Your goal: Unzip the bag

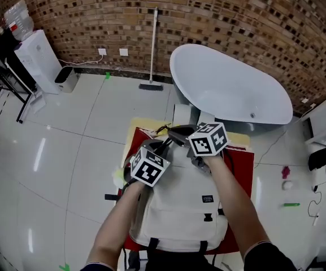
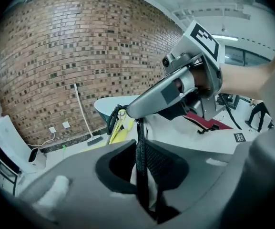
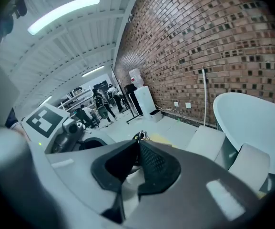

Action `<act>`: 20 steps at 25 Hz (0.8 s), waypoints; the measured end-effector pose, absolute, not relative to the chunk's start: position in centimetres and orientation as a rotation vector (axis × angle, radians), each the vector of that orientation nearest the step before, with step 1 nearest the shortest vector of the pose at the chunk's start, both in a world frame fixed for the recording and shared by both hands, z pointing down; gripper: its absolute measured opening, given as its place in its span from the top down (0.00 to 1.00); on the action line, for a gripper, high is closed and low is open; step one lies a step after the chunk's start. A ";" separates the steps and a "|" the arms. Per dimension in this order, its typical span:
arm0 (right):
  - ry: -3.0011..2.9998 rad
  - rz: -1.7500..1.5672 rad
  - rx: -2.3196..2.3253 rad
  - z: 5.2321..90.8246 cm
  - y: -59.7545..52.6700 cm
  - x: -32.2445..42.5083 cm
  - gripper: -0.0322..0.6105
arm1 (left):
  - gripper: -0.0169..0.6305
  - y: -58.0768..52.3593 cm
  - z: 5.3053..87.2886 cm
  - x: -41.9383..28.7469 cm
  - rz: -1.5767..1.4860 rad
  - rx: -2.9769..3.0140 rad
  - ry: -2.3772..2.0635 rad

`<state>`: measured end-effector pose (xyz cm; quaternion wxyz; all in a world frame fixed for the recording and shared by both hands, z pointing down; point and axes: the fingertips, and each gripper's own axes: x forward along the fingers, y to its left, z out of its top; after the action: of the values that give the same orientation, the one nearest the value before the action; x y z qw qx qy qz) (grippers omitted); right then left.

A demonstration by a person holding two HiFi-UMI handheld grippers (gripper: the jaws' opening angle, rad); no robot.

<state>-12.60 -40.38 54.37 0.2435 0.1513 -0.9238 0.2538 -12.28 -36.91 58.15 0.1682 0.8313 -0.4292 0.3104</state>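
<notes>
In the head view a cream backpack (image 1: 179,208) lies on a red-covered table (image 1: 244,162), with the left gripper (image 1: 164,147) and right gripper (image 1: 177,134) close together at its top end. In the left gripper view a black strap (image 2: 139,137) runs between jaws standing slightly apart, seemingly unpinched, up to the right gripper's tip. In the right gripper view the jaws meet at their tips on that strap's end.

Cream bag (image 1: 179,205), red tabletop (image 1: 243,164), white bathtub (image 1: 230,89), red-brown brick wall (image 1: 208,16).

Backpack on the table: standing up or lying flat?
Lying flat. In the head view the backpack is spread front side up on the red surface, with its label patch facing the camera.
</notes>
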 end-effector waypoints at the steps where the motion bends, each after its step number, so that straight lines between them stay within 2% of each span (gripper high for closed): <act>1: -2.530 0.712 0.428 54.3 -40.7 -12.3 0.91 | 0.90 -36.8 58.0 -12.2 0.885 2.364 -1.225; 20: -2.541 0.951 0.897 54.8 -43.5 -0.1 0.92 | 0.91 -34.2 56.1 -14.4 0.754 2.326 -1.245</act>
<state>-0.06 -43.50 54.84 0.1417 0.3109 -0.8802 0.3294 -14.44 -34.23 56.09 0.1974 0.8310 -0.4449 0.2694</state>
